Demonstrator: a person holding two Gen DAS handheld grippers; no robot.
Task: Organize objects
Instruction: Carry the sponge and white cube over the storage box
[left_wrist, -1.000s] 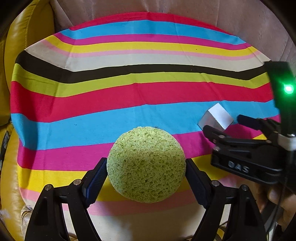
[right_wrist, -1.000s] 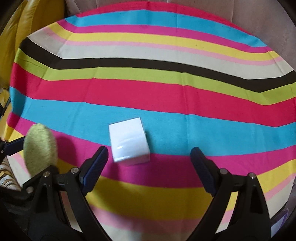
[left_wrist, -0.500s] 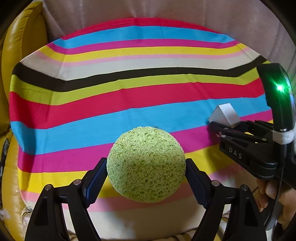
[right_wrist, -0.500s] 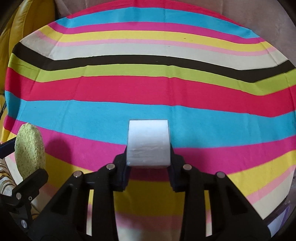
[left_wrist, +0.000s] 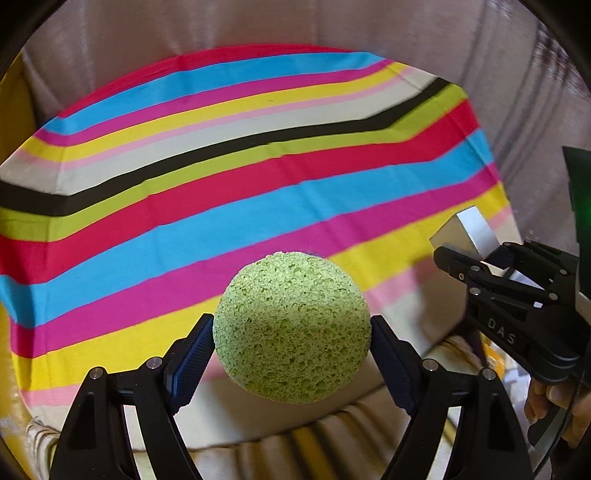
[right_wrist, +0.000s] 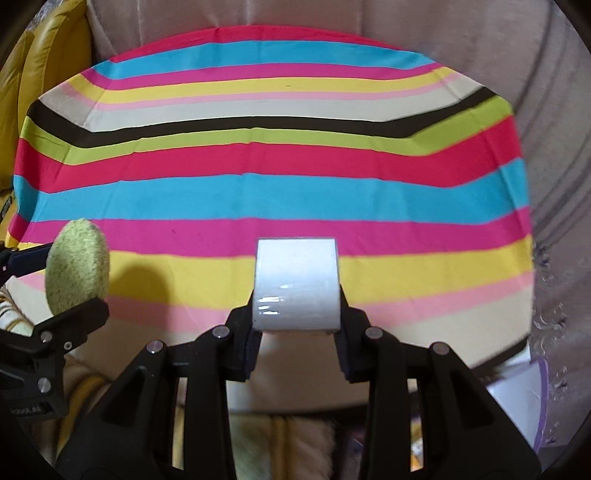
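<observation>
My left gripper (left_wrist: 291, 354) is shut on a round green sponge (left_wrist: 291, 328) and holds it above the near edge of the striped cloth (left_wrist: 221, 177). The sponge also shows edge-on at the left of the right wrist view (right_wrist: 77, 266). My right gripper (right_wrist: 297, 343) is shut on a white plastic-wrapped block (right_wrist: 297, 284), lifted above the cloth's near edge (right_wrist: 258, 192). In the left wrist view the right gripper (left_wrist: 476, 258) and the block (left_wrist: 463, 232) are at the right.
The cloth lies over a beige cushioned seat (right_wrist: 561, 129). A yellow leather cushion (right_wrist: 44, 74) is at the far left. Papers and a purple-edged sheet (right_wrist: 517, 391) lie low at the right. A fringed cream fabric (left_wrist: 295, 450) is below the grippers.
My right gripper closed on the white block and lifted it off the cloth. Both grippers have pulled back and up, so the cloth looks farther away. The sponge stays held.
</observation>
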